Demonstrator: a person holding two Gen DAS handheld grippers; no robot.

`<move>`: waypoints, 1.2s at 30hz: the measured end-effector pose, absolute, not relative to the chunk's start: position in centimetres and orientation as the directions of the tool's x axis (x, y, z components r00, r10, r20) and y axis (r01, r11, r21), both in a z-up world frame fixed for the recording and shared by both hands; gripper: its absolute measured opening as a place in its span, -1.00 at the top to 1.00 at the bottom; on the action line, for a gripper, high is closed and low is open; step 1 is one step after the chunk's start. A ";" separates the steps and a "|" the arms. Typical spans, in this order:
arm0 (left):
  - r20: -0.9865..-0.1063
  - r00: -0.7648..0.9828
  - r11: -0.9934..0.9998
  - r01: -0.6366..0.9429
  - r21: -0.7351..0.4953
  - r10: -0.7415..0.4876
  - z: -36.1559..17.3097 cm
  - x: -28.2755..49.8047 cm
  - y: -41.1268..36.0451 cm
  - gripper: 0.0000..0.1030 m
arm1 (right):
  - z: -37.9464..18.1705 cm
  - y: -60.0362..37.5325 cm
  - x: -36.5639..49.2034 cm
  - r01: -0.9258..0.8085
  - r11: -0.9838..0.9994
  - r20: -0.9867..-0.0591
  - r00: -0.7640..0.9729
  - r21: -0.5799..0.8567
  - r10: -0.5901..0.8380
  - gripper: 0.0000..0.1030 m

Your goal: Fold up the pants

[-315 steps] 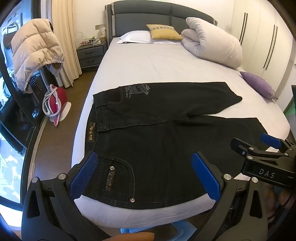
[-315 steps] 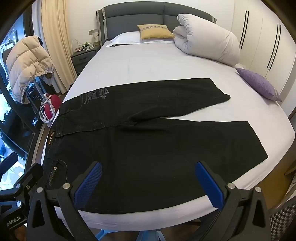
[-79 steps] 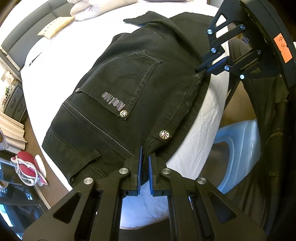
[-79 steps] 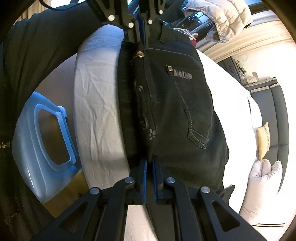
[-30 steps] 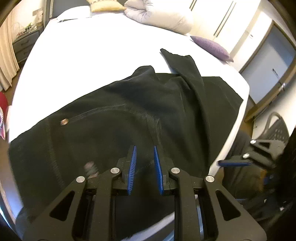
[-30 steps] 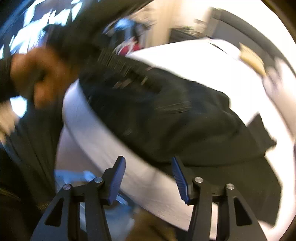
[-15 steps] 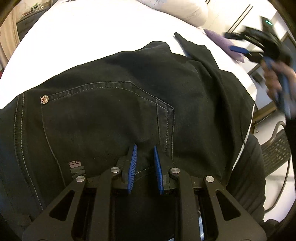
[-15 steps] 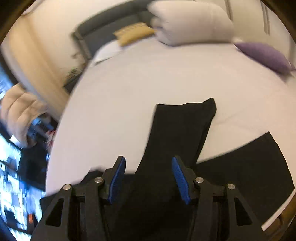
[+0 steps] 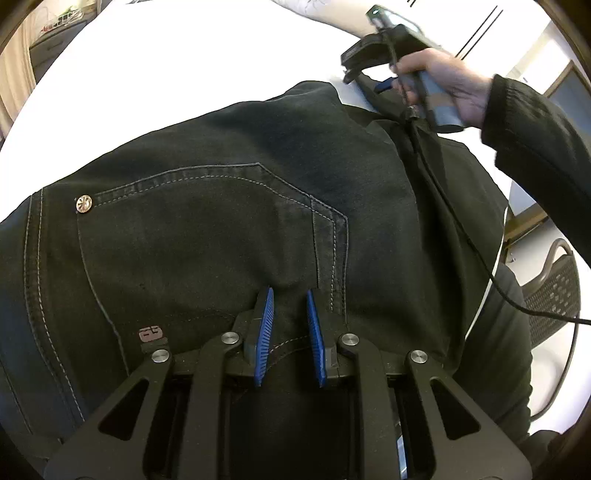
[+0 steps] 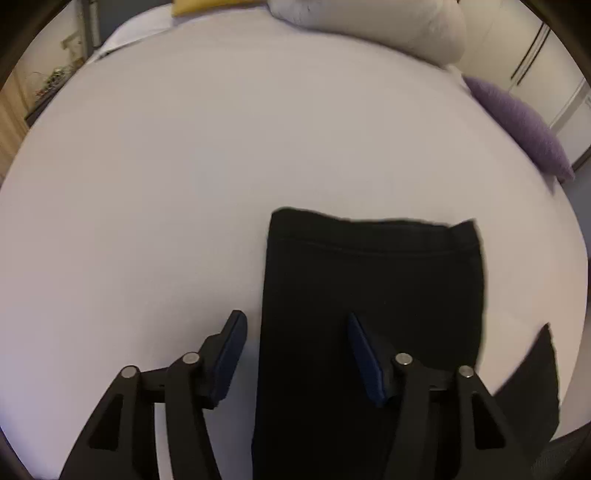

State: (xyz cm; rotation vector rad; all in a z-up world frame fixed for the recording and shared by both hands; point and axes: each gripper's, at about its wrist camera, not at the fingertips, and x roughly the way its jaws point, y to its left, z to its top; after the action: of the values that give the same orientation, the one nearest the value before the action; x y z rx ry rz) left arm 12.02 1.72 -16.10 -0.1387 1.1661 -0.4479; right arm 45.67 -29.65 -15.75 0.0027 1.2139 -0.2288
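Note:
The black jeans (image 9: 229, 206) lie on the white bed (image 9: 177, 70), seat side up, with a back pocket and a metal rivet showing. My left gripper (image 9: 289, 306) rests on the seat just below the pocket, its blue pads a little apart and holding nothing. My right gripper (image 10: 295, 332) is open above the upper trouser leg (image 10: 369, 288), near its hem, and grips nothing. The left wrist view shows it held in a hand (image 9: 391, 55) over the far leg. A second leg end (image 10: 532, 380) lies at the right.
A rolled grey duvet (image 10: 369, 22), a yellow pillow (image 10: 207, 5) and a purple cushion (image 10: 517, 125) lie at the head and right side of the bed. A mesh chair (image 9: 554, 295) stands at the bed's near right edge. A nightstand (image 9: 55, 40) is at the far left.
Both grippers had been shut on the waistband and have let go. The right gripper has moved out over the leg end. The left gripper has settled lower on the seat, pads slightly apart.

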 end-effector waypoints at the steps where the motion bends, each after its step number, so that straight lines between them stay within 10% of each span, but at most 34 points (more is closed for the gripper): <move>1: -0.855 0.317 0.903 0.269 -0.334 -0.411 -16.1 12.0 1.9 0.64 | -15.8 -29.7 45.7 0.177 0.976 -0.921 0.343 -0.129 -0.184 -0.28; 6: -0.856 0.316 0.904 0.270 -0.332 -0.409 -16.0 12.0 1.8 0.64 | -15.2 -31.8 46.2 0.179 0.982 -0.925 0.361 -0.060 -0.122 0.79; 9: -0.860 0.319 0.908 0.273 -0.318 -0.398 -16.0 11.9 1.5 0.64 | -13.4 -34.1 45.0 0.208 0.978 -0.916 0.397 0.031 -0.056 0.88; 19: -0.876 0.319 0.920 0.276 -0.280 -0.362 -15.7 11.8 -0.2 0.64 | -3.6 -51.8 29.2 0.347 0.814 -0.688 0.721 0.465 0.086 0.89; 27: -0.898 0.305 0.933 0.274 -0.235 -0.316 -15.3 12.2 -2.0 0.64 | -11.7 -66.5 15.4 0.560 0.423 -0.638 0.768 0.713 0.058 0.87; 30: -0.904 0.302 0.937 0.268 -0.225 -0.304 -15.2 12.4 -2.5 0.64 | -15.6 -66.5 13.0 0.580 0.296 -0.627 0.773 0.759 0.096 0.74; 34: -0.910 0.297 0.942 0.260 -0.213 -0.288 -15.2 12.4 -2.9 0.64 | -17.3 -66.0 11.0 0.477 0.185 -0.505 0.850 0.859 0.151 -0.09; 36: -0.912 0.298 0.944 0.254 -0.209 -0.282 -15.2 12.5 -2.9 0.64 | -16.6 -65.0 11.2 0.456 0.200 -0.487 0.860 0.867 0.155 -0.17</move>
State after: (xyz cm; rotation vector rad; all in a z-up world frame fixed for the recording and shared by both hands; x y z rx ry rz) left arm 12.48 -2.86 -15.17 -0.0262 1.2170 -0.3564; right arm 11.23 -64.96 -16.59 1.3712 0.5373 -0.2249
